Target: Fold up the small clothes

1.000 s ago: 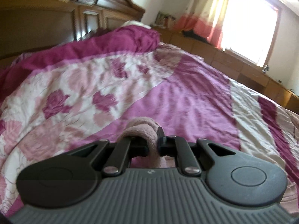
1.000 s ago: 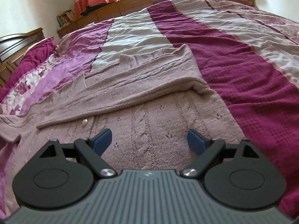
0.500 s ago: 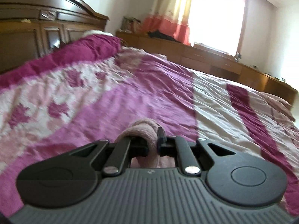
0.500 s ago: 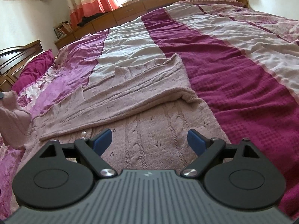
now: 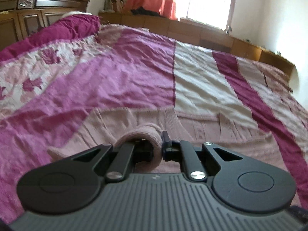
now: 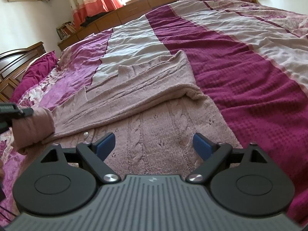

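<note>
Your left gripper (image 5: 160, 144) is clenched on a fold of the pink knitted cardigan (image 6: 154, 127); the bunched knit loops up and over the left-hand finger, pinched against the right-hand one, and hangs down between them. In the right wrist view the same gripper (image 6: 11, 113) enters from the left edge with the cuff-like roll of knit drooping beneath it. Your right gripper (image 6: 154, 144) is released, jaws spread wide, both blue pads (image 6: 105, 142) showing, nothing between them but the cable-knit panel lying flat just below and ahead. One cardigan, counted; it lies on the striped bedspread (image 6: 240, 73), long axis running from the lower left of the right jaws up to the upper right, with a folded-over layer crossing ahead of the jaws along that same diagonal. Its ribbed edge ends beyond the jaws on the white stripe. One button (image 6: 85, 134) is visible just left of the left-hand pad, at the edge of the folded layer. From your left gripper's view the garment spreads flat ahead of the jaws and off to their right. Two grippers, one wooden headboard (image 5: 38, 19) far ahead-left of the left jaws, one curtained window (image 5: 202, 0) beyond. Left view is blurred at the margins.
</note>
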